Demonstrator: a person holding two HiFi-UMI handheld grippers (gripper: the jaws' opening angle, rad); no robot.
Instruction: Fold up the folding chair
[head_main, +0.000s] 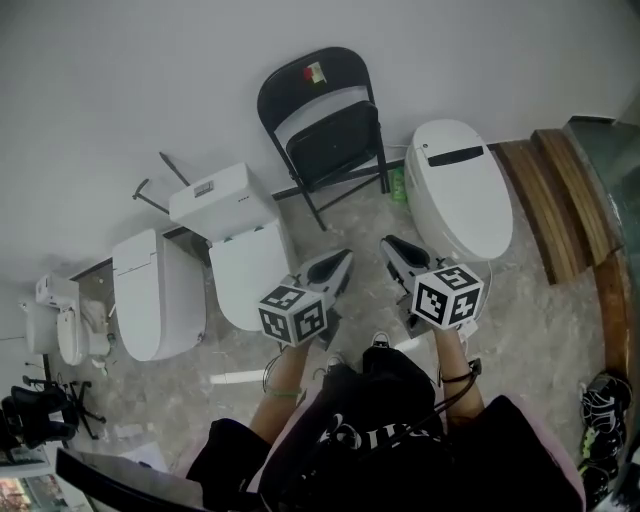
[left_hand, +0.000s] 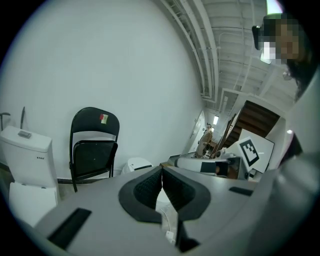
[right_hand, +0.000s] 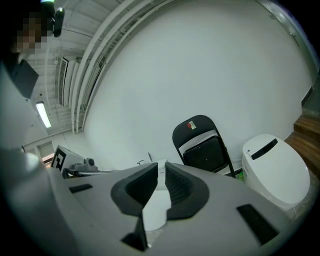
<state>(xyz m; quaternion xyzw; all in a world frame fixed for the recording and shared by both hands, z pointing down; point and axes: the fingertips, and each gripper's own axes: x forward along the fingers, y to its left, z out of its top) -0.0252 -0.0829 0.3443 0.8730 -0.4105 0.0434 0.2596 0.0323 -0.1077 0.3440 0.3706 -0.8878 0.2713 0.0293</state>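
The black folding chair (head_main: 325, 120) stands against the white wall with its seat tipped up flat against the back. It also shows in the left gripper view as the chair (left_hand: 93, 145) and in the right gripper view as the chair (right_hand: 202, 145). Both grippers hang in the air a good way short of it, pointing toward it. My left gripper (head_main: 345, 258) (left_hand: 161, 172) is shut, pads together, with nothing between them. My right gripper (head_main: 388, 245) (right_hand: 160, 170) keeps a narrow gap between its pads and holds nothing.
White toilets stand on the marble floor: one (head_main: 460, 185) right of the chair, a tank model (head_main: 235, 235) left of it, another (head_main: 155, 295) further left. Wooden steps (head_main: 560, 200) rise at the right. A small green thing (head_main: 397, 185) lies by the chair's foot.
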